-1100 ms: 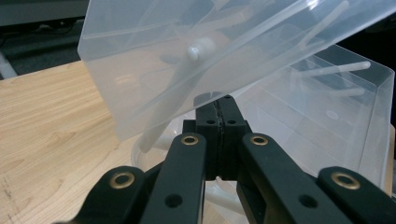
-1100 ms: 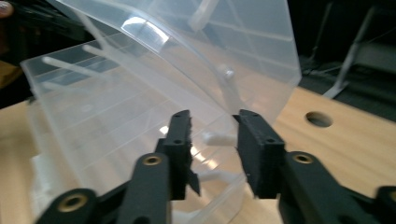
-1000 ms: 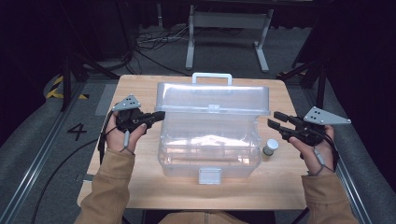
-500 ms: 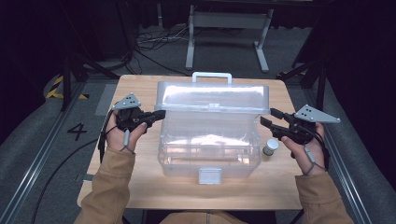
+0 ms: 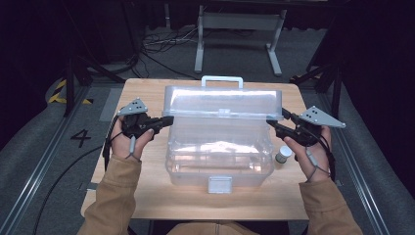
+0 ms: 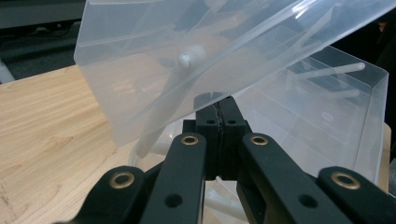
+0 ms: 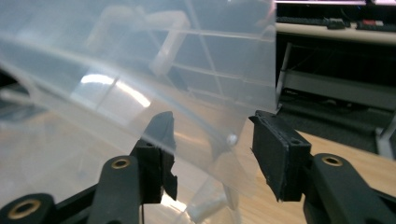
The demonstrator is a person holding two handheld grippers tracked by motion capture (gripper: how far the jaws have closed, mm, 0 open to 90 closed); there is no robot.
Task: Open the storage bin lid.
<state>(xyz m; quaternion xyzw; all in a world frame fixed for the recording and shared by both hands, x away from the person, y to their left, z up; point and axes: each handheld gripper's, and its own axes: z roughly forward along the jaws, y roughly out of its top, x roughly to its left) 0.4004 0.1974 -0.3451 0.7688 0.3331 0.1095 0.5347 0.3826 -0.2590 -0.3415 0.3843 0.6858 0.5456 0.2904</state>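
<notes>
Grippers flank a clear plastic storage box at table centre, its long axis running nine to three o'clock: the left gripper sits pinched together at the raised lid's nine-o'clock edge, while the right gripper, nearer, straddles the three-o'clock corner, jaws apart and just closing.

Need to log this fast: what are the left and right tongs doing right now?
Left tongs: shut, tips at the clear box's lid; a grip on it cannot be told.
Right tongs: open, lid edge between the jaws, just been opening and closing.
</notes>
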